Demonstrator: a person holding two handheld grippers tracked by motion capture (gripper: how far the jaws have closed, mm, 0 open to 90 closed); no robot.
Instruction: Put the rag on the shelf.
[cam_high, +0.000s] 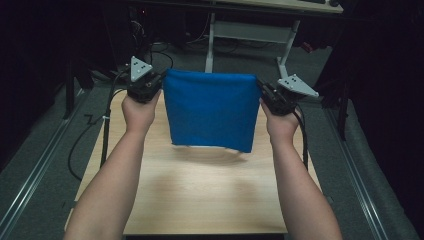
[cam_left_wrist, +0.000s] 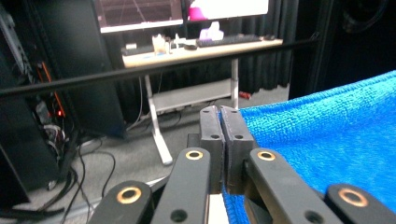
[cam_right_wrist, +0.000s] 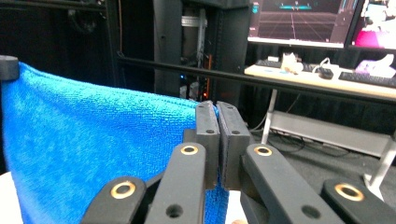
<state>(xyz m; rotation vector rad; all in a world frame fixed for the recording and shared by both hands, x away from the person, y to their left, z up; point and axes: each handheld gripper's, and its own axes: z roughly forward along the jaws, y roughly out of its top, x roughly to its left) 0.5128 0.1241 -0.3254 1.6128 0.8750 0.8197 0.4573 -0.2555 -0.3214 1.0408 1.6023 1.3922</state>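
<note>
blue cloth (cam_high: 210, 107) hangs in the air over the far half of the desk (cam_high: 200, 200), stretched between both tongs, lower edge just off the wood. left tongs (cam_high: 159, 82) clamped tight on the top left corner, right tongs (cam_high: 261, 91) clamped tight on the top right corner; jaws pressed together on the fabric. step looks like lift and spread, likely for folding or laying flat. next move calls for keeping it taut, lowering evenly, far edge down first.

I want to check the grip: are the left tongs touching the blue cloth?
Touching. In the left gripper view the left tongs are shut on the edge of the blue cloth, which runs in between the two pads with no gap.
</note>
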